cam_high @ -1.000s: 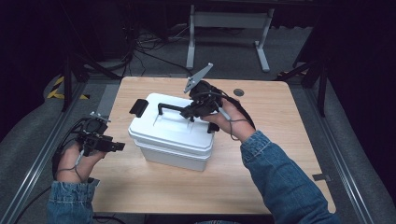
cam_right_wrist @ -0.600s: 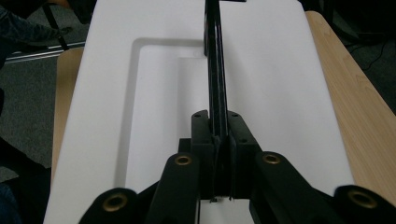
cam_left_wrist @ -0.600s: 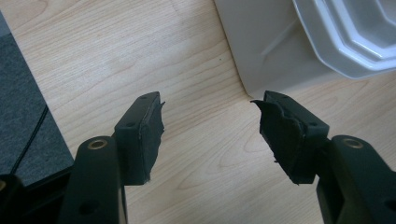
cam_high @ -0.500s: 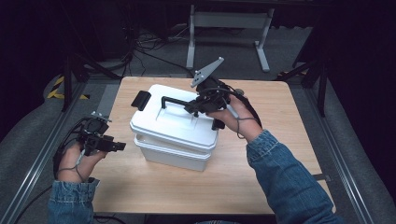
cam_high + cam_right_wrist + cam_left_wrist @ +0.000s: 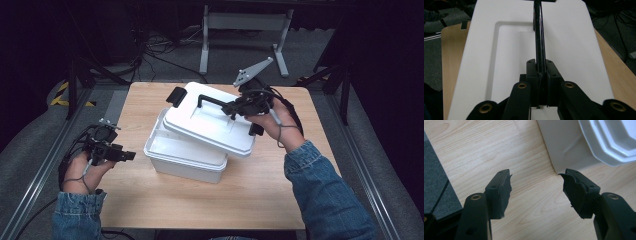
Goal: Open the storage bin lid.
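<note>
A white plastic box stands in the middle of the wooden table. Its white lid is lifted off and hangs tilted above the box's right side, the left black latch raised. My right gripper is shut on the lid's black handle; in the right gripper view the thin handle runs straight out from between the closed jaws over the lid. My left gripper stands open beside the box's left wall. In the left gripper view the box corner lies just beyond the empty open jaws.
The wooden table has bare room in front of the box and at the right. Grey carpet, metal rails and cables surround it. A metal stand rises behind the far edge.
My right gripper has lifted the lid off the box by its handle and carried it up and to the right, tilting it. The left gripper has barely moved.
</note>
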Available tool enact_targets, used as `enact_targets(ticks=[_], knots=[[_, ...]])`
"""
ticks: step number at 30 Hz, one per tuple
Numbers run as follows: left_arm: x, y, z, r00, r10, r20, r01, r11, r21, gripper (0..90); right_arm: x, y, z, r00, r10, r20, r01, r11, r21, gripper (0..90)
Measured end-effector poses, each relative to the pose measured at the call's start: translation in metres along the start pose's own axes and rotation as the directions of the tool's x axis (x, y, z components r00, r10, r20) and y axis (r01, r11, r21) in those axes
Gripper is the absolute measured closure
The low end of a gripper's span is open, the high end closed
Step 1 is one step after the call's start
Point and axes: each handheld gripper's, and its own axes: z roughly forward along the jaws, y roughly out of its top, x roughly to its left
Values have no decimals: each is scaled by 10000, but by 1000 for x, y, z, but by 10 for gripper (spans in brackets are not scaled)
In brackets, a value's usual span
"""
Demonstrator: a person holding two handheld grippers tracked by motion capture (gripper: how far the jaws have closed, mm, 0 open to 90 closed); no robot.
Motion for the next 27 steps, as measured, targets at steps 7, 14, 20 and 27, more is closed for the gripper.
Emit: enact_targets(ticks=[7, 14, 20, 27], knots=[[4, -3, -1, 9998, -173, -34, 173, 9998, -31, 394, -11, -16, -19, 9989, 364, 294, -360, 9992, -159, 844], [5, -6, -2, 9998, -187, -108, 187, 9998, -37, 388, -25, -32, -40, 9950, 717, 698, -704, 9973, -222, 844], [6, -7, -1, 9996, -251, -99, 251, 9997, -36, 380, -37, -49, -54, 9882, 1108, 1059, -1097, 9938, -160, 844], [6, -7, 0, 9994, -319, -169, 317, 9994, -113, 374, -57, -77, -68, 9697, 1827, 1620, -1826, 9831, -158, 844]])
